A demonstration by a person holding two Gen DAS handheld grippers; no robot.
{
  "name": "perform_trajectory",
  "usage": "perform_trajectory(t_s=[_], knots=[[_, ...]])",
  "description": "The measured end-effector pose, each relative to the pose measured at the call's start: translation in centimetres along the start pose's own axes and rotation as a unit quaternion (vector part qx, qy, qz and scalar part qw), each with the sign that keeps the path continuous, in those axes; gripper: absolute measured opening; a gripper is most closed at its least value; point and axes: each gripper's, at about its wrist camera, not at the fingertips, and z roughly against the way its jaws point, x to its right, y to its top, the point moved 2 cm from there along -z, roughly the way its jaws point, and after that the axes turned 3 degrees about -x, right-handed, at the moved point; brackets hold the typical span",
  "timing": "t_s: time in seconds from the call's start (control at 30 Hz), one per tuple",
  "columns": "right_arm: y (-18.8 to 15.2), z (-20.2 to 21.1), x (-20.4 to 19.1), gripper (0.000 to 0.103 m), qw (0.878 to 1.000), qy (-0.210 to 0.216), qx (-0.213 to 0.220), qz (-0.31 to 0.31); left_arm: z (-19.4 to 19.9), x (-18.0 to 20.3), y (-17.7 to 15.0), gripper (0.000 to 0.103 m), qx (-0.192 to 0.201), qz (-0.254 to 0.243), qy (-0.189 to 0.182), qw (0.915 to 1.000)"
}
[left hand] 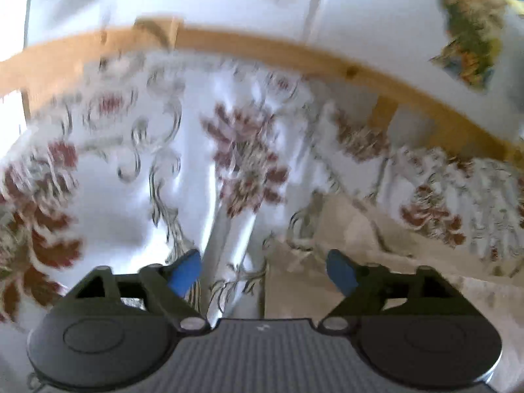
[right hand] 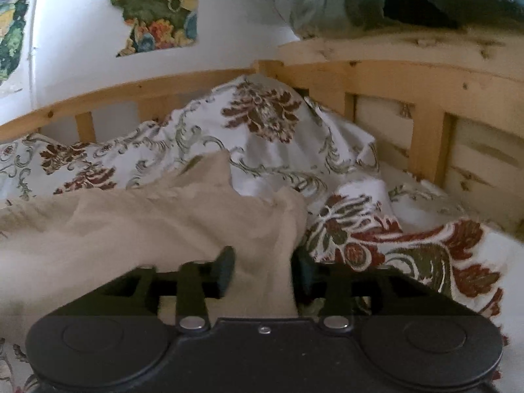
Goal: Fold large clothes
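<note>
A: From the left wrist camera, where does the garment sit?

B: The beige, soft cotton-like garment lies low and right on the white bedspread with dark-red flowers and grey scrolls. Only a crumpled part shows, running from the lower middle toward the right edge; the frame is blurred, so I cannot tell its long axis.

A: And the left gripper?

B: Its two blue-tipped fingers stand wide apart with nothing between them, hovering over the spread where the beige cloth begins. Behind runs one pale wooden bed rail.

A: Now the right wrist camera.

B: One beige garment again, plain, wrinkled and heaped, stretching from the left edge across to the middle, so its visible length runs left to right. A fold of it drops between the two dark fingers of the right gripper, which pinch that bunched cloth.

A: Around it?

B: The same flowered bedspread piled behind, the slatted wooden bed frame, and two colourful pictures on the white wall.
</note>
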Motion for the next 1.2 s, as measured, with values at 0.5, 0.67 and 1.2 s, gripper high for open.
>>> perform_trajectory(t_s=[0.5,0.67,1.2], knots=[[0.6,1.4,-10.3,0.102,0.969,0.017,0.113,0.217,-3.0,14.0,-5.5,0.100,0.021,-0.243,-0.043,0.9689],[1.6,-3.3,-13.4,0.102,0.973,0.042,0.081,0.212,-8.2,12.4,-3.6,0.103,-0.012,-0.172,0.018,0.9848],[2.2,-4.5,-7.5,0.102,0.992,0.073,-0.028,0.097,-4.2,2.4,-3.4,0.102,0.013,-0.047,0.002,0.9988]])
